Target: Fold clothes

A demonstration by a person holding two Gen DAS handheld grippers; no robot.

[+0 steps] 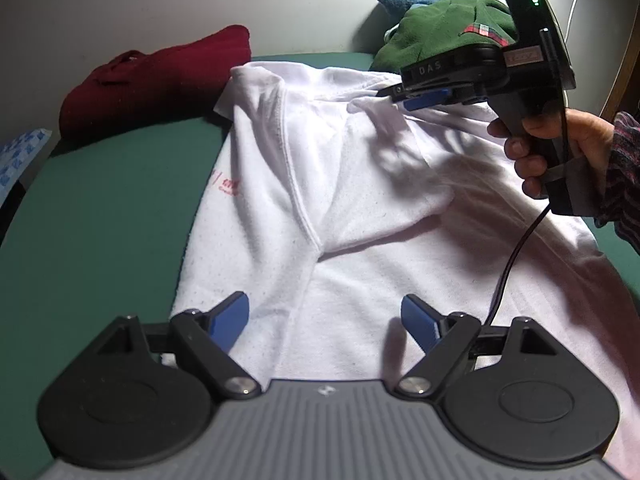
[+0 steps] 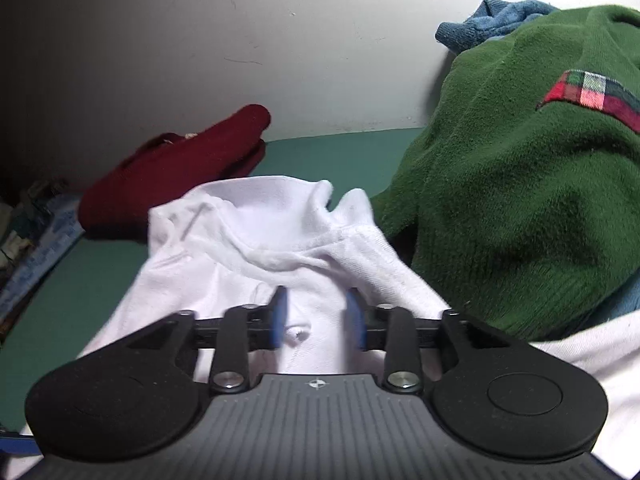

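A white sweatshirt (image 1: 360, 208) with small red print lies spread on the green table (image 1: 100, 220), one sleeve folded across its body. My left gripper (image 1: 324, 320) hovers over the near part of the shirt, blue pads wide apart, nothing between them. A hand holds my right gripper (image 1: 404, 98) over the shirt's far right corner. In the right wrist view the right gripper (image 2: 318, 320) is open just above the white sweatshirt (image 2: 260, 224). Rumpled cloth lies under and ahead of its pads, which do not pinch it.
A folded dark red garment (image 1: 152, 80) lies at the far left by the wall. A heap with a green fleece (image 2: 520, 200) and a blue towel (image 2: 480, 24) sits at the far right, touching the shirt's edge. A blue-patterned packet (image 1: 20, 156) is off the table's left edge.
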